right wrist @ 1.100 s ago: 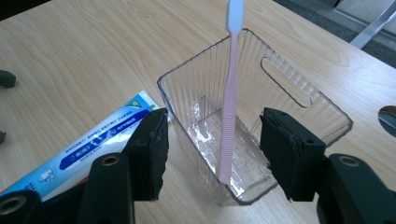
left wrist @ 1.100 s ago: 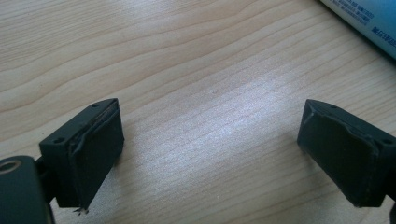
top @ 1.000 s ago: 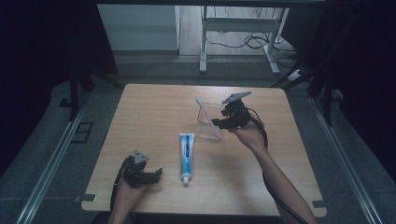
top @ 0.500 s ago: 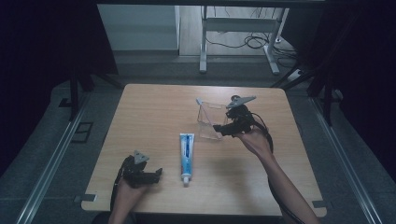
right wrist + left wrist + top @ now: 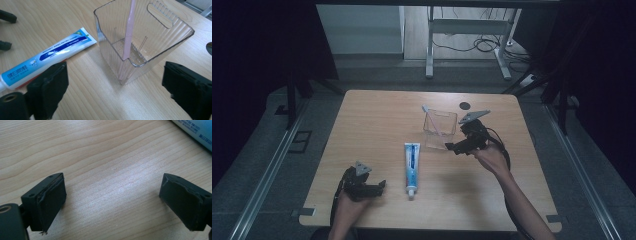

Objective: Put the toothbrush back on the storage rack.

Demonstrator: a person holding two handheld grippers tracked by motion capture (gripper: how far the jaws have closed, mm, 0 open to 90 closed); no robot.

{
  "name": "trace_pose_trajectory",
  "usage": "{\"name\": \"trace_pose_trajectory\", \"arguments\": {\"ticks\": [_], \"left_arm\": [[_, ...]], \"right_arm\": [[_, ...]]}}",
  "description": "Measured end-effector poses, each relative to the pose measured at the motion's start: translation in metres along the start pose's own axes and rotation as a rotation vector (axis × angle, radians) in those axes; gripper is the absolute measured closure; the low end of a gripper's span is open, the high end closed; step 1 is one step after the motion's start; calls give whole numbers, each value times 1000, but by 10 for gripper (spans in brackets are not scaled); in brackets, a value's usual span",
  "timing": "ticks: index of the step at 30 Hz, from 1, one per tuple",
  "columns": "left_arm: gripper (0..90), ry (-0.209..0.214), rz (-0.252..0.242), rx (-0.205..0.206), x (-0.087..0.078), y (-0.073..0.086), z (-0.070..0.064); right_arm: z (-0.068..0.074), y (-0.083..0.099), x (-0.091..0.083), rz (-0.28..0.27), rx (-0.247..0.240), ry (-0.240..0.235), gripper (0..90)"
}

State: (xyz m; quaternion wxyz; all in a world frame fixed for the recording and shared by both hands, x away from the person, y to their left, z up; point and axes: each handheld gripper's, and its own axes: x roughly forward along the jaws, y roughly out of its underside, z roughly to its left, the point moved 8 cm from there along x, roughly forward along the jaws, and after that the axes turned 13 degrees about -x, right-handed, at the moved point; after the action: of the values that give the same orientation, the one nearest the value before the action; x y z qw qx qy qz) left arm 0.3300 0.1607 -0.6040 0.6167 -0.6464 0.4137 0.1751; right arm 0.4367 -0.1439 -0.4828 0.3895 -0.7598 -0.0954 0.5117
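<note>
A clear ribbed plastic box (image 5: 439, 129) stands upright on the wooden table (image 5: 377, 115), with a pink toothbrush (image 5: 432, 119) leaning inside it. In the right gripper view the box (image 5: 150, 37) and the toothbrush (image 5: 128, 32) sit just ahead of my right gripper (image 5: 115, 92), between its wide-open jaws but untouched. From above, the right gripper (image 5: 456, 142) is just right of the box. A blue and white toothpaste tube (image 5: 412, 162) lies flat, cap toward the near edge. My left gripper (image 5: 377, 187) rests open near the front left, with bare wood between its jaws (image 5: 112, 202).
A small black round mark (image 5: 465, 105) lies on the table behind the box. The toothpaste tube (image 5: 197, 132) crosses the far corner of the left gripper view. Beyond the table stand a white desk frame (image 5: 464, 35) and floor cables.
My right gripper has drawn back from the clear box toward the near side and sunk lower. The box now stands on its own. The left gripper has not moved.
</note>
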Motion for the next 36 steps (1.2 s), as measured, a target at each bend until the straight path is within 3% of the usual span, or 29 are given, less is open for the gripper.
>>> {"name": "trace_pose_trajectory", "arguments": {"ticks": [5, 17, 36], "left_arm": [[72, 0, 0, 0, 0, 0, 0], [72, 0, 0, 0, 0, 0, 0], [72, 0, -2, -1, 0, 0, 0]], "right_arm": [[5, 8, -2, 10, -36, 10, 0], [10, 35, -9, 21, 17, 13, 0], [24, 76, -19, -3, 57, 37, 3]]}}
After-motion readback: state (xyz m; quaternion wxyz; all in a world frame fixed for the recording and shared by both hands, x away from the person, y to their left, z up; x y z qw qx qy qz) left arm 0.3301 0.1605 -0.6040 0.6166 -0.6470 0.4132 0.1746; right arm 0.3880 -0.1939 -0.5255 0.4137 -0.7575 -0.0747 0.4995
